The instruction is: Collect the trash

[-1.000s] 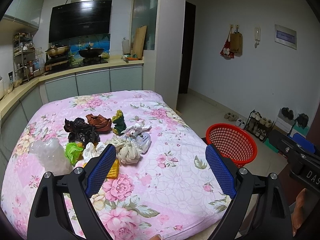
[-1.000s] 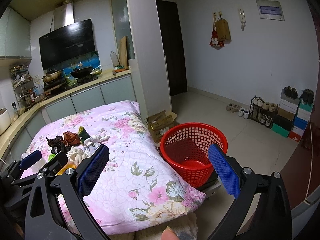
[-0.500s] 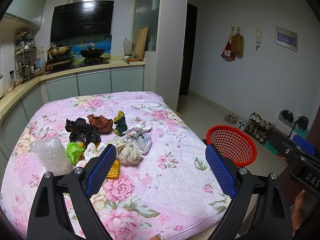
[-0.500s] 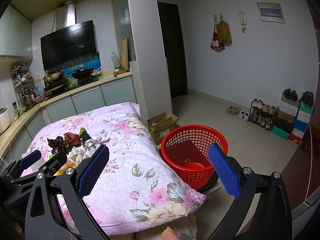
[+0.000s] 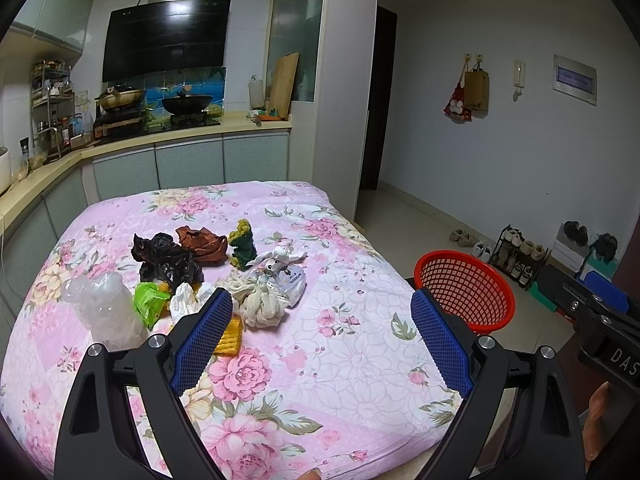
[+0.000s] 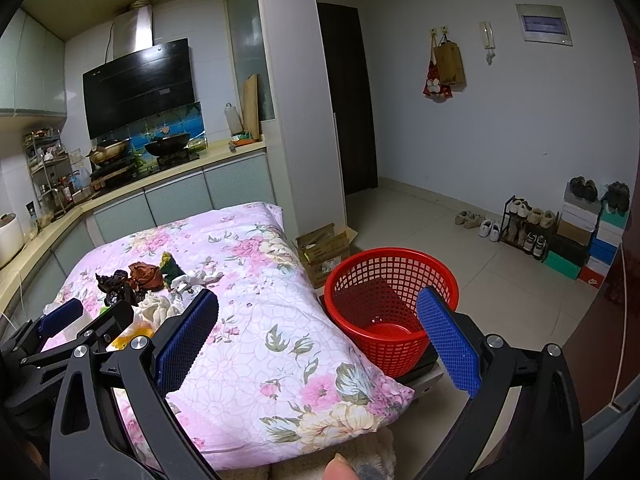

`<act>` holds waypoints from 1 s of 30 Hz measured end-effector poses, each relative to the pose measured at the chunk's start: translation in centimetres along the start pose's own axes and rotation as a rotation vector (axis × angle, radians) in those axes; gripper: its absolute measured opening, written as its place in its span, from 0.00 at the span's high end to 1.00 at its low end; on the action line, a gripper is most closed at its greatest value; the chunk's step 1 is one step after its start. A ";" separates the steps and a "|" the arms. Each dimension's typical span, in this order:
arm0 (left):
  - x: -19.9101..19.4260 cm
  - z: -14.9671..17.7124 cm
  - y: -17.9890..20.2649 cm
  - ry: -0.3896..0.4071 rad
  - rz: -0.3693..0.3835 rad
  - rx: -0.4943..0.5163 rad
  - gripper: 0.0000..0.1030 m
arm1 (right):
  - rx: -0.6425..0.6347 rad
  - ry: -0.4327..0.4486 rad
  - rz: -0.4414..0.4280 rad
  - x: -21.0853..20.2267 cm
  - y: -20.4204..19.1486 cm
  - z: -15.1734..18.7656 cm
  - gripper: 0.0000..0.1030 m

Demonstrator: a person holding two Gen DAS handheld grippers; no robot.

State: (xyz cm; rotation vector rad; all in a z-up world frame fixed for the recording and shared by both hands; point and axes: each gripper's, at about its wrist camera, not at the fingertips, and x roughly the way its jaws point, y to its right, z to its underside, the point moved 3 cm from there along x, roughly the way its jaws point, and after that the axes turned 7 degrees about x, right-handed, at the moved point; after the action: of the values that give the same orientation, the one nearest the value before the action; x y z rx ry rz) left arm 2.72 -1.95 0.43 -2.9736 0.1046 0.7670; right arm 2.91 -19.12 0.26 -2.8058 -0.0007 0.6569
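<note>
While hovering with jaws wide and empty, left gripper [image 5: 322, 336] and right gripper [image 6: 318, 334]: facing crumpled trash [image 5: 208, 272] heaped on floral quilt [image 5: 340, 320], red basket [image 6: 390, 308] sitting on floor beside.

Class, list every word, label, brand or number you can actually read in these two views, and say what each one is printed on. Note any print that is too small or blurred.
"DAS", cut off at the frame edge: on the black body of the right gripper.
Small dark print on the white packet in the trash pile: too small to read.
Wall panel: blurred.
Shoe boxes: unreadable.
</note>
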 end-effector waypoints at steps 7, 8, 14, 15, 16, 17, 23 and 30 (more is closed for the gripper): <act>0.3 0.5 -0.9 -0.005 -0.011 -0.018 0.15 | -0.001 0.004 -0.004 0.0 0.0 0.1 0.07; 0.4 0.6 -1.0 -0.007 -0.014 -0.023 0.15 | 0.001 0.006 -0.009 0.0 -0.1 0.2 0.07; 1.3 1.2 -2.7 -0.016 -0.044 -0.049 0.15 | -0.006 -0.033 -0.007 1.7 -0.2 0.9 0.07; 1.4 1.3 -3.1 -0.017 -0.051 -0.056 0.15 | -0.011 -0.043 -0.006 2.0 -0.4 1.0 0.07; 1.4 1.3 -3.6 -0.019 -0.059 -0.066 0.15 | -0.014 -0.051 -0.006 2.4 -0.5 1.0 0.07; 1.5 1.4 -4.3 -0.021 -0.066 -0.078 0.15 | -0.016 -0.058 -0.007 2.9 -0.4 1.0 0.07; 1.5 2.1 -8.4 -0.040 -0.112 -0.128 0.15 | -0.023 -0.095 -0.030 4.7 -1.6 1.3 0.07; 0.5 3.0 -14.6 -0.056 -0.208 -0.211 0.15 | -0.028 -0.148 -0.081 7.2 -3.4 1.8 0.07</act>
State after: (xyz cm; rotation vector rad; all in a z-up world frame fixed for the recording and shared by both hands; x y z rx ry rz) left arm 2.91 12.86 -1.67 -3.0855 -0.3028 0.8826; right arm 8.79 -15.00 -3.54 -2.7605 -0.1512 0.8487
